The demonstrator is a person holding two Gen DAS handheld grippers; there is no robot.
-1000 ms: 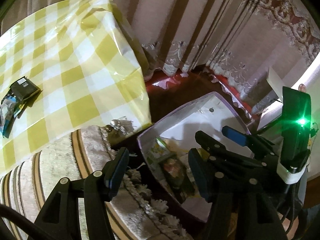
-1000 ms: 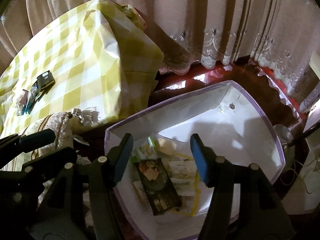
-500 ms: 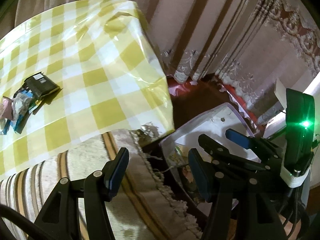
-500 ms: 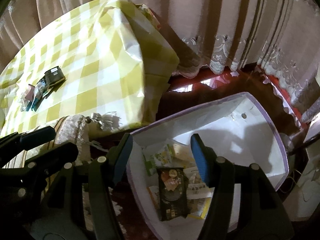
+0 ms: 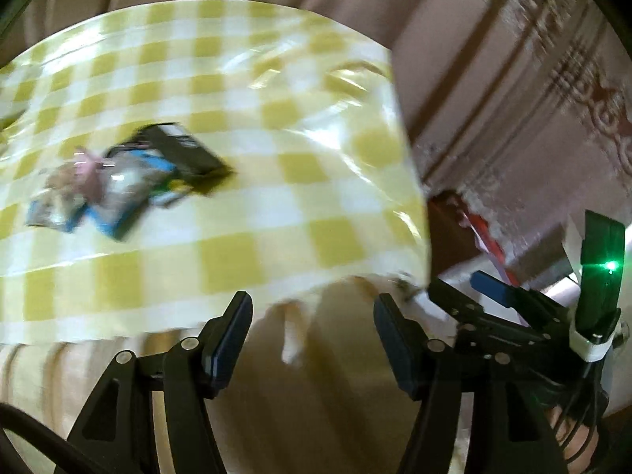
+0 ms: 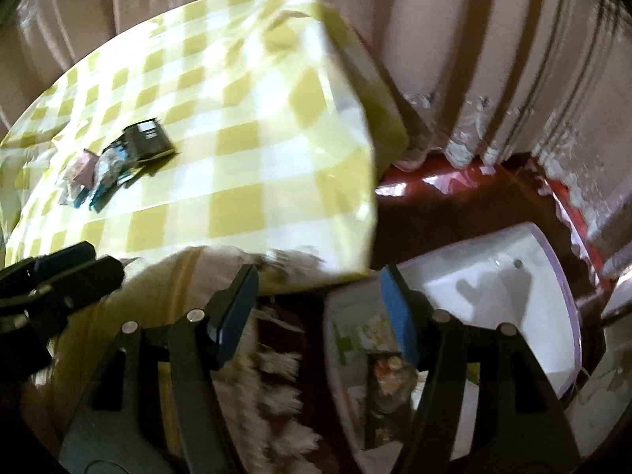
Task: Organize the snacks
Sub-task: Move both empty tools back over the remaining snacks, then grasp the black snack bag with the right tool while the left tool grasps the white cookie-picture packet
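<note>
The bench [image 6: 245, 146], covered in a yellow-and-white checked cloth, served as the landmark. On its far left part lay a small heap of snack packets [image 5: 118, 181], a black packet [image 6: 148, 140] at the heap's right end touching the blue-edged ones. The left gripper [image 5: 312, 339] hovered off the bench's near edge with its fingers spread wide, holding nothing. The right gripper [image 6: 318, 308] hung past the bench's right corner, its fingers likewise parted and empty, above a white bin [image 6: 545, 316] with snack packs already inside. Striped curtains [image 6: 493, 59] hung behind the bench.
</note>
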